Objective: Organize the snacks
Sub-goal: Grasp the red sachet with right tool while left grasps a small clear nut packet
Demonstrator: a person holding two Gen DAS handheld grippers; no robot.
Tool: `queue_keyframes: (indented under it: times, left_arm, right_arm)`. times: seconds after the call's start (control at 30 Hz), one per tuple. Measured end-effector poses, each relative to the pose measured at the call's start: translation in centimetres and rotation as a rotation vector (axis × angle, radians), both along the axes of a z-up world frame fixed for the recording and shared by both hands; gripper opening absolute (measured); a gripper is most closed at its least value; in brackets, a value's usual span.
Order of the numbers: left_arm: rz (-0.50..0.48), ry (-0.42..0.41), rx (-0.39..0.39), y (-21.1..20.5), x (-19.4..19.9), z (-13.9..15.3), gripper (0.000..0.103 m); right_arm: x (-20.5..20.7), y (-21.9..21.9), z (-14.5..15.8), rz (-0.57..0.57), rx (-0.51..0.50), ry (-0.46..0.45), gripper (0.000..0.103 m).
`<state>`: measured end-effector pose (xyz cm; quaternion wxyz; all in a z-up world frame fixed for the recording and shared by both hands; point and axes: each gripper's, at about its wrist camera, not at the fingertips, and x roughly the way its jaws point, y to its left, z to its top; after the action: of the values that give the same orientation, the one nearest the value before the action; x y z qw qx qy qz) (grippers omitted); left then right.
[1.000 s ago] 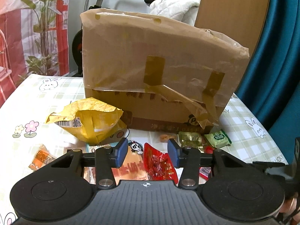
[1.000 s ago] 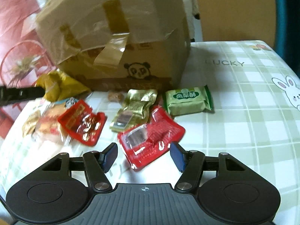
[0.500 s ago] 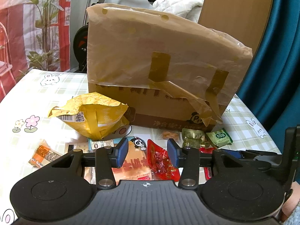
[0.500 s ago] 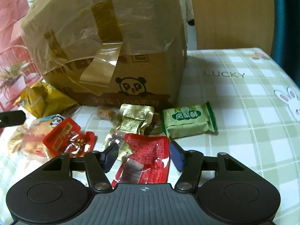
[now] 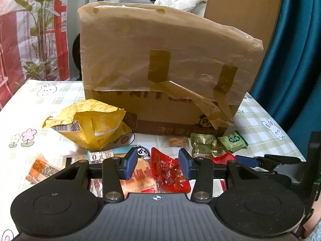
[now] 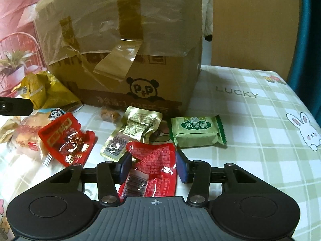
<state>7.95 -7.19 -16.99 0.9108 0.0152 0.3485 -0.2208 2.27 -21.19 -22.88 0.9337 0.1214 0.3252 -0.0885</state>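
— Cardboard, mostly: the big box point(image 6: 124, 46) fills the upper middle of the right wrist view, wrapped in crinkled film with brown tape strips, a panda logo lettered "P P" low on its front.

— And the cloth on the bench point(image 6: 250, 140)?

— Green-and-white check, printed "LUCKY" right of centre, with a rabbit at the right edge.

— Where are the snacks?

— Below the box. A green pillow pack point(image 6: 195, 133) with Chinese lettering, a gold foil sachet point(image 6: 132, 132), a glossy red packet point(image 6: 67, 140) at the left.

— The right hand-held gripper point(image 6: 153, 165)?

— Its jaws have just been closing; the blue pads now pinch a second red sachet point(image 6: 153, 168), barcode facing the camera.

— The left hand-held gripper point(image 5: 158, 165)?

— Narrowly parted above the crinkled red packet point(image 5: 169, 170); I can't tell whether it grips. A crumpled yellow bag point(image 5: 88, 124) sits at left.
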Motion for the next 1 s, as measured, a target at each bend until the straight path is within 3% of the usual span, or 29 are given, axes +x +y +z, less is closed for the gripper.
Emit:
queue_keyframes:
  times: [0.03,0.1,0.43,0.5,1.0]
  left_arm:
    - [-0.003,-0.002,0.002,-0.1,0.0,0.0,0.047]
    - [-0.013,-0.005,0.007,-0.5,0.3,0.1,0.047]
    - [-0.077,0.05,0.019,-4.7,3.8,-1.5,0.042]
    - [-0.084,0.063,0.025,-5.6,4.7,-2.2,0.042]
    - [-0.046,0.151,0.056,-9.9,9.2,-6.3,0.042]
  right_arm:
    - [-0.2,-0.2,0.0,0.003,0.008,-0.007,0.042]
    - [-0.8,-0.7,0.2,0.005,0.031,-0.037,0.032]
    - [-2.5,-3.1,0.8,-0.026,0.082,-0.107,0.026]
    - [-2.7,-3.1,0.8,-0.031,0.084,-0.109,0.006]
    - [-3.4,-3.9,0.5,-0.04,0.152,-0.118,0.008]
